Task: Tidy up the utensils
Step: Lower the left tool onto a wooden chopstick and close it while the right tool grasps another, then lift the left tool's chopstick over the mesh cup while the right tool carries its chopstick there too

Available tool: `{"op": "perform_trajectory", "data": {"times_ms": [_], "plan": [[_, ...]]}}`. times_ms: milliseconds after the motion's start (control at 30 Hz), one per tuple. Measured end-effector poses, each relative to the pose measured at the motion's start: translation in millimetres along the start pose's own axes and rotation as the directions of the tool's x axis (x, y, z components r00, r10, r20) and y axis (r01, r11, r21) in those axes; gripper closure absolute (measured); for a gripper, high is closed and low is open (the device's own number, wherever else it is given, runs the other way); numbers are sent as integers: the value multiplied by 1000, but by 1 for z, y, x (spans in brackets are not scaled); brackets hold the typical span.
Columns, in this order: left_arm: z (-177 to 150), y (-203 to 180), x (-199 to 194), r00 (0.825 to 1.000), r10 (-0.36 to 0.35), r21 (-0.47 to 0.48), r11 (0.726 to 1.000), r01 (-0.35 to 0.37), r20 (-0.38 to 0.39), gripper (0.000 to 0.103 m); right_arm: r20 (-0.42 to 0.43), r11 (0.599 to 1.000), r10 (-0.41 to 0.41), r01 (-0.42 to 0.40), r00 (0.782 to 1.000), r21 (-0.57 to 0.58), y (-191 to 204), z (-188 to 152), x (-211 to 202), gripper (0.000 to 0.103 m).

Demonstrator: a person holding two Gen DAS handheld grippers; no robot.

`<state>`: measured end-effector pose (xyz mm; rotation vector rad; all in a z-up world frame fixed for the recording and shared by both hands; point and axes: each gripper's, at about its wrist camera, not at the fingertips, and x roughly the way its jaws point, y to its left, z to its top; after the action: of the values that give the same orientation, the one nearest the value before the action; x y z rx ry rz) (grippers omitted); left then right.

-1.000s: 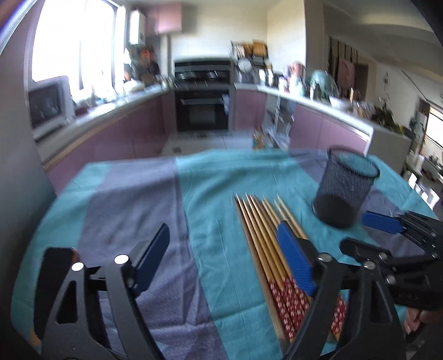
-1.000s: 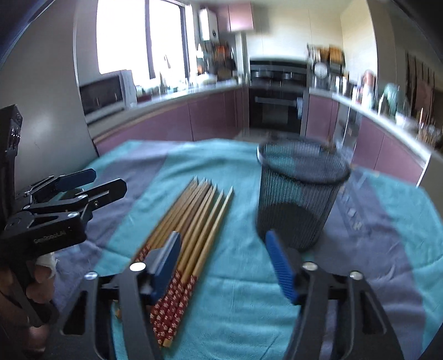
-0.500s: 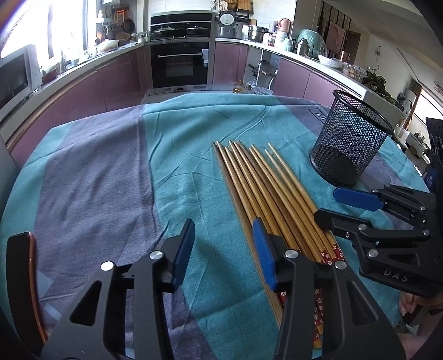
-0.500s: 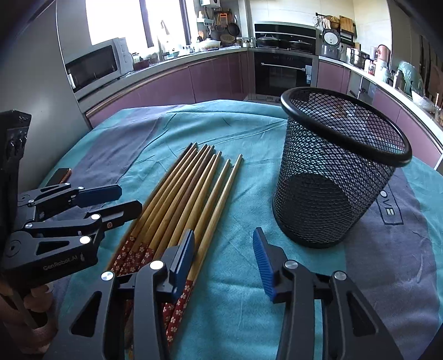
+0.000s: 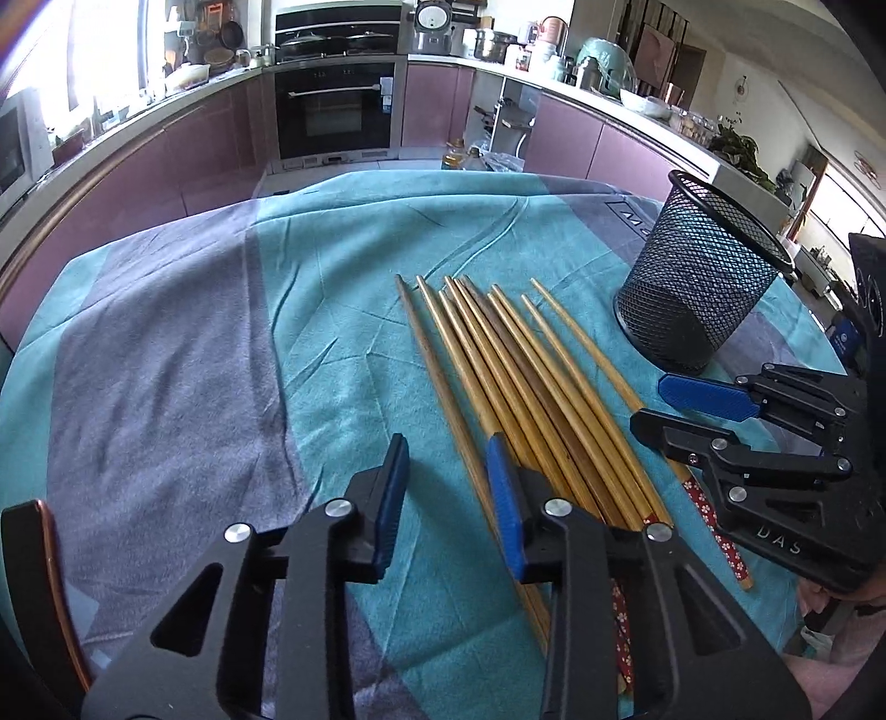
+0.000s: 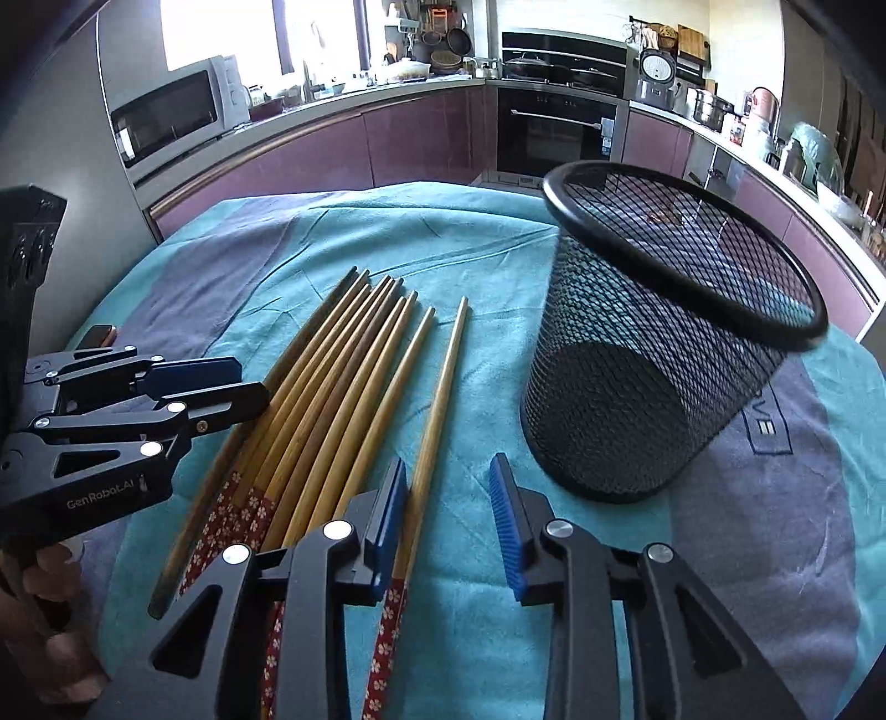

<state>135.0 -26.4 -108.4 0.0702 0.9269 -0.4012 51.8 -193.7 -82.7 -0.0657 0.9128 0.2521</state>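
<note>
Chopsticks (image 5: 531, 382) lie between left tool (image 5: 446, 498), right tool (image 6: 449, 523).

A kitchen: a curved counter (image 5: 581, 94) with mauve cabinets (image 6: 310, 160) runs round the far side. A black built-in oven (image 5: 338, 113) stands at 12 o'clock, a rice cooker (image 6: 656, 72) above it at 1 o'clock. A microwave (image 6: 171, 113) sits at 10 o'clock beside a bright window (image 6: 221, 27). The tabletop wears a teal and grey cloth (image 5: 166, 354).

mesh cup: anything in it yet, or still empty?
Empty. The mesh cup stands upright; its bare dark bottom shows through the rim. All chopsticks lie on the cloth beside it.
</note>
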Motion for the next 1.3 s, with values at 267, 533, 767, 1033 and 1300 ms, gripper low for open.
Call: {"op": "perform_trajectory", "data": {"times_ms": [267, 533, 767, 1033, 1300], "plan": [[16, 0, 15, 1000, 8, -2, 1000, -8, -18, 89, 0, 1000, 15, -15, 1000, 14, -4, 5, 4, 82], [15, 4, 13, 1000, -8, -70, 997, 8, -7, 95, 16, 992, 87, -88, 996, 88, -14, 2, 2, 97], [13, 2, -9, 998, -50, -96, 994, 53, 36, 95, 82, 987, 129, -135, 988, 81, -19, 1, -22, 97], [31, -11, -65, 970, -192, -53, 978, 201, 146, 95, 222, 973, 212, -226, 952, 39, -29, 7, -77, 97], [63, -32, -116, 911, -312, -5, 946, 326, 270, 95, 358, 972, 210, -233, 910, 23, -48, 21, -120, 97]]}}
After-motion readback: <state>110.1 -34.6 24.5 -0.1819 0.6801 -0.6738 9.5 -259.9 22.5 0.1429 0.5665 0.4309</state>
